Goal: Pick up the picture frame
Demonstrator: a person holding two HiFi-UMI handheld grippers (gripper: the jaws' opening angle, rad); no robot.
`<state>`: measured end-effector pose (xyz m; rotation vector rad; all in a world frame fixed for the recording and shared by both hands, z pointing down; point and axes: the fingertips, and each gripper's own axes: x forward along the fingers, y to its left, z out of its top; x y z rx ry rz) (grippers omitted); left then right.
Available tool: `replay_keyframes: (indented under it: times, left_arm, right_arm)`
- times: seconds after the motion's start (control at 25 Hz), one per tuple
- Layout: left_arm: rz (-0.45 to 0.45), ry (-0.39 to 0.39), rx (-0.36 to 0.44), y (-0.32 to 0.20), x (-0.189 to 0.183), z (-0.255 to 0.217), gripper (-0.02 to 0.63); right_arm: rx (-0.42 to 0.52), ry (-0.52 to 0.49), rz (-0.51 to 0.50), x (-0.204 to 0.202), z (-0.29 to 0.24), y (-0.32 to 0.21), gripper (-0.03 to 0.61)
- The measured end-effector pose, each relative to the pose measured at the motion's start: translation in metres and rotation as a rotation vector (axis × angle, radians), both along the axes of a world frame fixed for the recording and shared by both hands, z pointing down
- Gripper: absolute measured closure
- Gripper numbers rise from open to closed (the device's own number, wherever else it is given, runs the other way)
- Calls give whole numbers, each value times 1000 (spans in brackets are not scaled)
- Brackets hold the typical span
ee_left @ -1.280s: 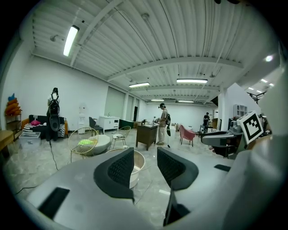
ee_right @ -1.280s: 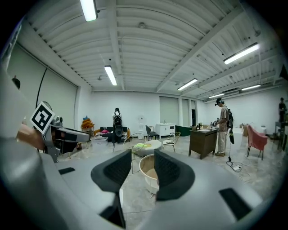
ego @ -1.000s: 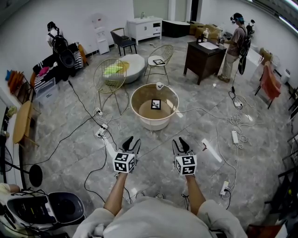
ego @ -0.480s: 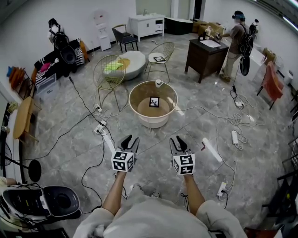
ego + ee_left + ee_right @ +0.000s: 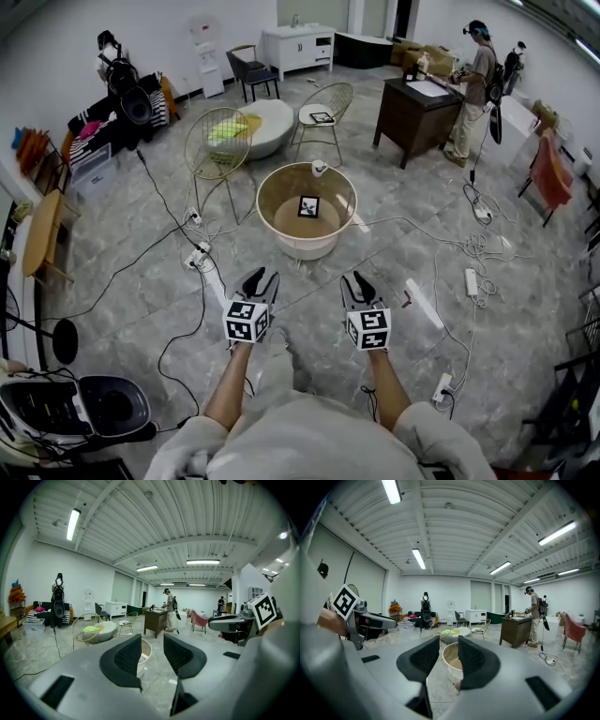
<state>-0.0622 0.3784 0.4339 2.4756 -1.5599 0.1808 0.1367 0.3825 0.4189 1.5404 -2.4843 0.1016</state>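
Note:
A small dark picture frame (image 5: 308,206) lies flat inside a round beige tub-like table (image 5: 272,190) on the floor ahead. The tub shows between the jaws in the left gripper view (image 5: 144,652) and in the right gripper view (image 5: 453,657). A second frame (image 5: 322,117) rests on the seat of a gold wire chair (image 5: 327,105) farther back. My left gripper (image 5: 260,279) (image 5: 152,644) and right gripper (image 5: 357,283) (image 5: 448,644) are held side by side in the air, well short of the tub. Both are open and hold nothing.
Cables (image 5: 169,234) and power strips (image 5: 472,281) run over the grey tile floor around the tub. A small white object (image 5: 320,169) sits on the tub's far rim. A wire chair (image 5: 217,150), a white ottoman (image 5: 267,127), a dark desk (image 5: 415,111) and a person (image 5: 473,89) stand beyond.
The floor and cables have slid slightly toward me as I step forward. Both grippers keep the same pose, open and side by side.

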Motion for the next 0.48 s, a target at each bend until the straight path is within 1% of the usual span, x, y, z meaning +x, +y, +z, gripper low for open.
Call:
replay_keyframes:
  times: [0.24,0.48]
  left_arm:
    - [6,9,3,-39,3,1,471]
    - [23,18,-2,-100,-19,-8,471]
  right_arm:
    - [5,14,2,0,-1,-36,454]
    - [3,28,21,-21,-13,-95,454]
